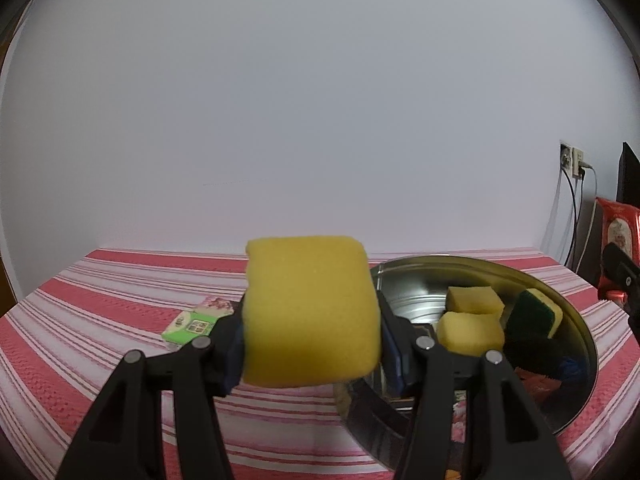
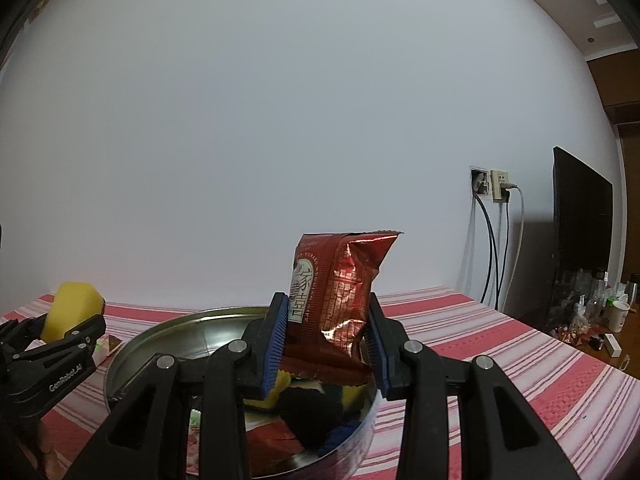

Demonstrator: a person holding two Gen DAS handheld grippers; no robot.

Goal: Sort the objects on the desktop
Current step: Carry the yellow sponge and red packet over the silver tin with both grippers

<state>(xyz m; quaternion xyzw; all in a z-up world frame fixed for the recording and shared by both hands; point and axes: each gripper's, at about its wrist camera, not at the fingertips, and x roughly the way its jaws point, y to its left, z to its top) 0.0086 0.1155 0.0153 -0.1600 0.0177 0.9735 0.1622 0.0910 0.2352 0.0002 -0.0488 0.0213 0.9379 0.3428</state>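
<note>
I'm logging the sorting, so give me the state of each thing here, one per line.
Left gripper: shut on yellow sponge, held up.
Right gripper: shut on red snack packet, upright.
Metal tray: holds two yellow sponges, one green-backed.
Green packet: flat on striped cloth.

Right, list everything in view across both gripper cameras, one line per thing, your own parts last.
held sponge: 1, yellow, clamped in the left gripper above the cloth
snack packet: 1, red foil, upright in the right gripper over the tray
metal tray: 1, silver, round, on the tablecloth
sponges in the tray: 3, two yellow, one green-topped
green packet: 1, green and white, flat on the cloth left of the tray
tablecloth: 1, red and white stripes
wall sockets: 2, white, cables hanging down
screen: 1, black, far right
bottles and cup: several, beside the table, too small to count
left gripper: 1, black, blue pads
right gripper: 1, black, blue pads
</note>
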